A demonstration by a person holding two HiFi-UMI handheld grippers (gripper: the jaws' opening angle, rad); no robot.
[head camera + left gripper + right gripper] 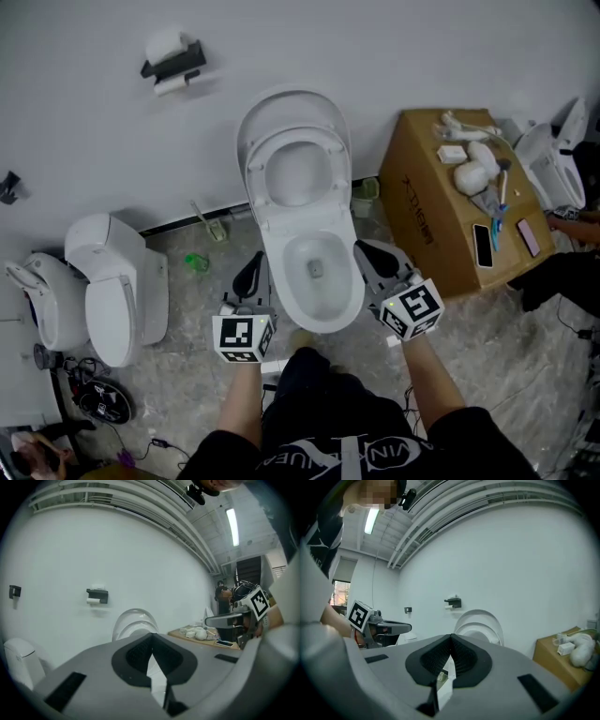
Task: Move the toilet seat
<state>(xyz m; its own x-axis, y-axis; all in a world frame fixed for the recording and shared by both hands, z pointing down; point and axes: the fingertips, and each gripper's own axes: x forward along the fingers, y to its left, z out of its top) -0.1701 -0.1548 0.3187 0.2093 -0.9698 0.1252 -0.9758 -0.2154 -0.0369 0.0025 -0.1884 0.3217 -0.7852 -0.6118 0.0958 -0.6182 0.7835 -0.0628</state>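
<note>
Both closed, empty — left claw (249, 273) and right claw (371, 254) flank the toilet (281, 246), cardboard box (422, 202) beside.

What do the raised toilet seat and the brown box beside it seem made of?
Toilet seat: probably plastic, glossy white, smooth with soft sheen. Box: cardboard, matte brown, with creased edges and print on its side.

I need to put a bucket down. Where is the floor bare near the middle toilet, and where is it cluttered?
Barest: the floor between the box and the person's right arm. The strip between the middle toilet and left toilet is narrower, with a green thing and brush. Crowded: the box top and the cables at lower left.
</note>
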